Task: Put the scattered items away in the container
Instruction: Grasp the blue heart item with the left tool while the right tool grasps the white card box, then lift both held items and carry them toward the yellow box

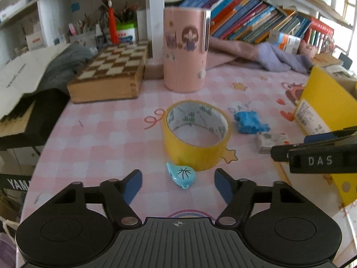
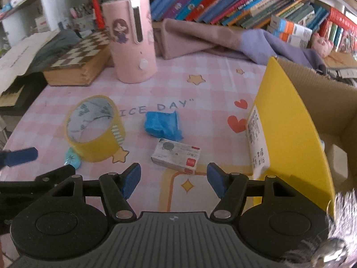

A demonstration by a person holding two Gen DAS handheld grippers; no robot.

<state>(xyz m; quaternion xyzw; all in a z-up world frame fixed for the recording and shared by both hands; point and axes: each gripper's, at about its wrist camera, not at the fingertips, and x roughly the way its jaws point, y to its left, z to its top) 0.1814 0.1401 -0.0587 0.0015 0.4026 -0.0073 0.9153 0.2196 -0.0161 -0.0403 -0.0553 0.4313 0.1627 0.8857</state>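
Observation:
A yellow tape roll [image 1: 197, 134] stands on the pink checked tablecloth; it also shows in the right wrist view [image 2: 94, 129]. A small light-blue basketball charm [image 1: 181, 175] lies just in front of it, between the open fingers of my left gripper [image 1: 178, 184]. A crumpled blue bag [image 2: 162, 124] and a small white box [image 2: 176, 156] lie mid-table. My right gripper [image 2: 173, 178] is open and empty, just short of the white box. A yellow cardboard box [image 2: 287, 134], open on top, stands at the right.
A tall pink cylinder holder [image 1: 186, 49] and a wooden chess box [image 1: 111, 73] stand at the back. Pink and purple cloth [image 2: 223, 42] lies under a shelf of books. The right gripper's arm [image 1: 316, 151] reaches in from the right in the left wrist view.

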